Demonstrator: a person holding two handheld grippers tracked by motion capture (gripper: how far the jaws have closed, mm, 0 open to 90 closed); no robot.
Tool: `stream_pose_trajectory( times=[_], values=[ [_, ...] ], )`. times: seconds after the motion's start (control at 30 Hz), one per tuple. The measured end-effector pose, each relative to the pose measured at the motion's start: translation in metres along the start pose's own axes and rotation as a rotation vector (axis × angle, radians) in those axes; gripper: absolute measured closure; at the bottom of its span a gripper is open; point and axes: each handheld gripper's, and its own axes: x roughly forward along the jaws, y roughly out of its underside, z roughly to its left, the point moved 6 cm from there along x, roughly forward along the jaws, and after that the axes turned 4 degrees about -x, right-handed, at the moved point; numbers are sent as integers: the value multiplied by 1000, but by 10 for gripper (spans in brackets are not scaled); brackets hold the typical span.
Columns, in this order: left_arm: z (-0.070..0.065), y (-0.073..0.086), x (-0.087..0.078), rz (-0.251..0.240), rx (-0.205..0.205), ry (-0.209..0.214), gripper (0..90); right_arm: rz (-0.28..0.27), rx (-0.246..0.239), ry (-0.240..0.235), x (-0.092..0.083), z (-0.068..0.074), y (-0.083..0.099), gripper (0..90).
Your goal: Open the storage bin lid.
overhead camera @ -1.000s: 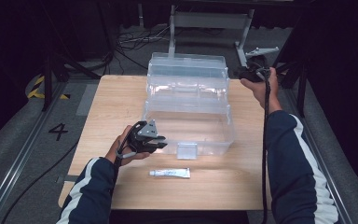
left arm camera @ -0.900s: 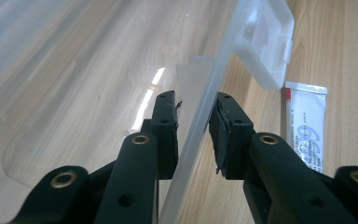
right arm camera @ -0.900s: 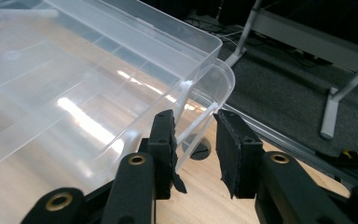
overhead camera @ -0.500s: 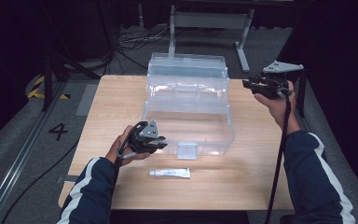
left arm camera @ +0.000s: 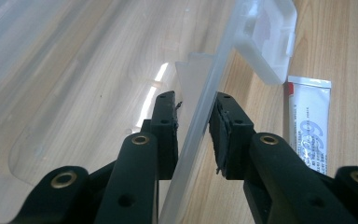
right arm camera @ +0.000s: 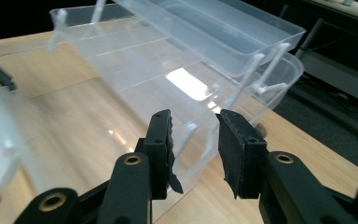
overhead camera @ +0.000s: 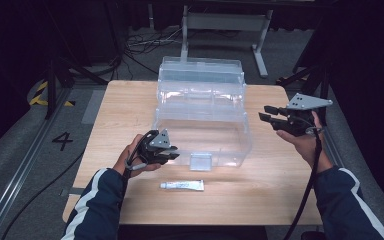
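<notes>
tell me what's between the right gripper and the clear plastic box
Nothing: in the high view only bare wooden table shows between the right gripper and the clear plastic box. The right gripper view shows its jaws empty, short of the box.

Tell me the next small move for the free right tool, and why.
Probably bring the right tool in to the clear tiered box's right end to steady it. The left tool straddles the box's front wall, its pads close on either side, while the right one hangs open beside the box, holding nothing. The small tube lies untouched in front.
</notes>
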Motion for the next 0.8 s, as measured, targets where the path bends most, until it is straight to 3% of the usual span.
stream_pose_trajectory(
  times=[0.1, 0.4, 0.57, 0.8],
  values=[
    [0, 0, 0, -1, 0, -7, 723, -6, -6, -42, -4, 13, 2, 653],
    [0, 1, -13, -18, -9, -40, 674, 41, -99, -202, -3, 70, 4, 619],
    [-1, 0, -24, -41, -12, -95, 616, 59, -164, -281, 4, 101, 1, 606],
    [-3, 5, -46, -72, -23, -170, 557, 96, -197, -356, 17, 124, 7, 599]
  ],
)
